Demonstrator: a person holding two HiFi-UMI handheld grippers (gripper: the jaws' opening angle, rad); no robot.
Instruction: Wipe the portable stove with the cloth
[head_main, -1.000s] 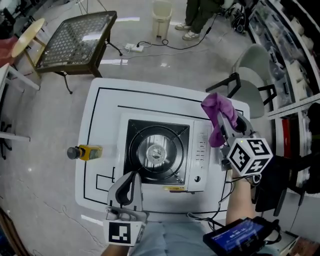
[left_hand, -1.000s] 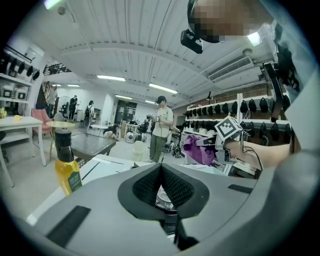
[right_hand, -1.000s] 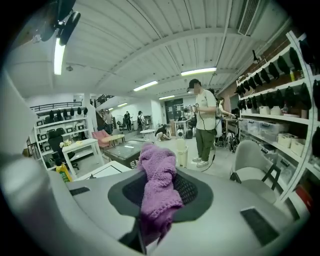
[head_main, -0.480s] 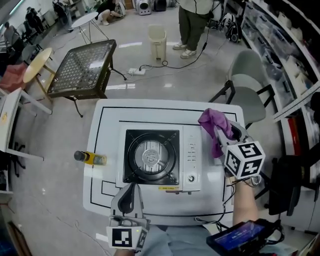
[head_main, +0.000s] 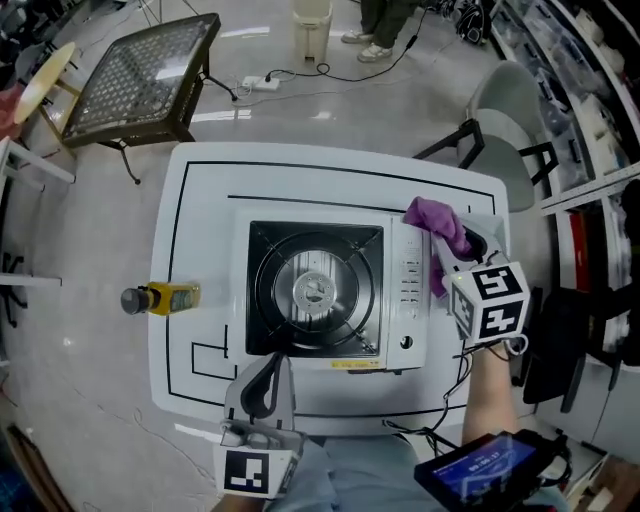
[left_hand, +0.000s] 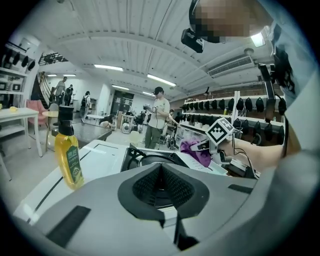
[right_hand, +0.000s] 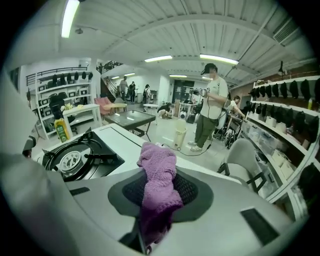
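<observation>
**Right tongs (head_main: 466, 256) clamp purple cloth (head_main: 436, 216) at edge of portable stove (head_main: 315, 290)**

The cloth bunches up from between the right tongs, at the stove's right edge beside its control panel; the left tongs (head_main: 264, 372), pressed together with nothing between them, point at the stove's near edge; a yellow bottle (head_main: 163, 298) stands on the white surface (head_main: 200, 200), off to their left.

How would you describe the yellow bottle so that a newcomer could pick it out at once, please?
Find the white table with the portable stove in its middle. Left of the stove, apart from it, stands a bottle of yellow liquid. Its black cap and green label mark it out from the purple cloth held at the stove's right.
</observation>
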